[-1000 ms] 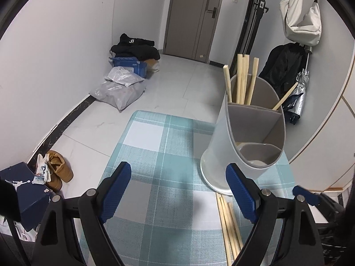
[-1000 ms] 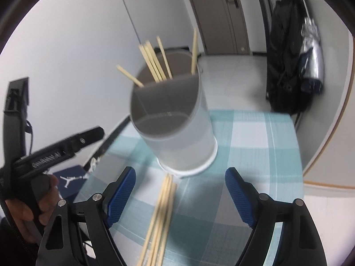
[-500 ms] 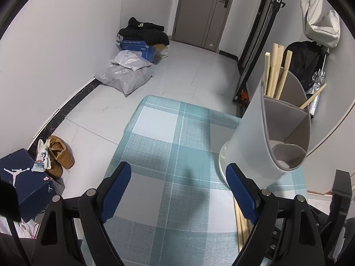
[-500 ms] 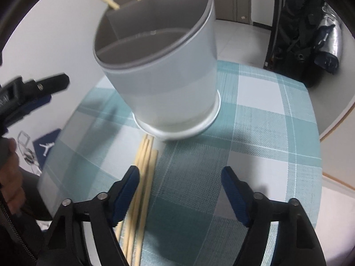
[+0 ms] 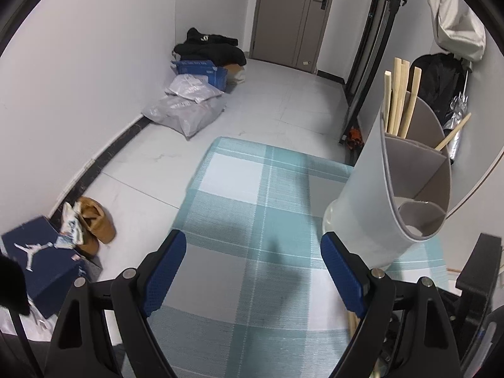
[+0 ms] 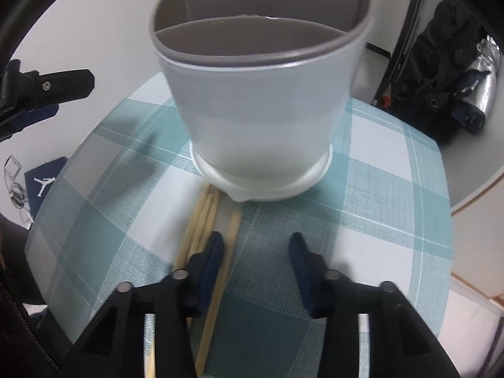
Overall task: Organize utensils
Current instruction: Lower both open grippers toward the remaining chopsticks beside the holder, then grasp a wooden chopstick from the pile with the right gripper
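While several chopsticks [image 5: 397,97] already stand in the holder [image 6: 261,110], we're closing the right claw [image 6: 256,260] around one loose chopstick [image 6: 220,280]; left claw [image 5: 253,278] wide, empty.

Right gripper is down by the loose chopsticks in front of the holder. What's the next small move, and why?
Probably finish closing the right gripper: its jaws are closing, with one chopstick between them beside its left pad, not yet pinched. The holder stands just beyond.

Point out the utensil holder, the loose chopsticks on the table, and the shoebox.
utensil holder [image 6: 261,116], right wrist view, front of its white wall.
loose chopsticks [image 6: 201,220], right wrist view, middle of the bundle.
shoebox [image 5: 41,258], left wrist view, its blue lid.
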A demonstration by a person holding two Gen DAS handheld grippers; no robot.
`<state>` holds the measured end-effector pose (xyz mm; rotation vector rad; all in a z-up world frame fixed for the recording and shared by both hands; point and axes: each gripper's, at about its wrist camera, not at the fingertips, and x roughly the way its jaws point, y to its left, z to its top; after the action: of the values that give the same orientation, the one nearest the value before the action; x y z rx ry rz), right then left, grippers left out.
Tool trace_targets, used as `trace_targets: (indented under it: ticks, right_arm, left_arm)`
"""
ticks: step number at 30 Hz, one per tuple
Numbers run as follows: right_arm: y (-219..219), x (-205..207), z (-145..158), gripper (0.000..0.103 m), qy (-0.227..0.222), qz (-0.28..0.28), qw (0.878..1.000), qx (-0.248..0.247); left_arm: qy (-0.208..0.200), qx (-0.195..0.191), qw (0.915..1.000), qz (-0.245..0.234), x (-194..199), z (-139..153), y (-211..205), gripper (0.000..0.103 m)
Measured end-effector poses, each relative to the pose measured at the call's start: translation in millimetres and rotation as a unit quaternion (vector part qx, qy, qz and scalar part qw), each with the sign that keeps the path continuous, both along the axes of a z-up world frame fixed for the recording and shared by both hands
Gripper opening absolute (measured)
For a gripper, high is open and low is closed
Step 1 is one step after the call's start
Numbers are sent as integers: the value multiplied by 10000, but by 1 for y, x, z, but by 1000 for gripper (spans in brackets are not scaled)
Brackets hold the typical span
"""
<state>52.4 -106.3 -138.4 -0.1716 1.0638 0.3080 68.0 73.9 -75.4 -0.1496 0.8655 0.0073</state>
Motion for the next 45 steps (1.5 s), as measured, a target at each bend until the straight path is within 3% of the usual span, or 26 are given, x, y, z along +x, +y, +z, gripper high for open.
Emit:
trace_targets:
  ticks: [2,6,7,25,36,45]
  right_arm:
    - [4,0,1,24,-13,72,10000,25]
    - [9,0,1,14,13,155,9998,123]
    - [8,1,1,7,38,173,9997,185]
    - [-34,5,24,5,179,-387,9880,1484]
    - [-82,6,29,5,335,-949,9625,2519]
    - [-98,0,42,5,189,-1115,9457,3046]
  left_arm:
    - [-26,96,9999,-26,-1,0,-2,85]
    - [-40,117,9999,-76,-2,0,-2,85]
    - [-49,126,9999,-81,-3,1,-1,85]
    - [7,198,9995,-256,-9,-2,-11,85]
    - [758,-228,9933,-841,-11,-27,-32,85]
    - [1134,27,9854,-1273,-21,-41,-56,85]
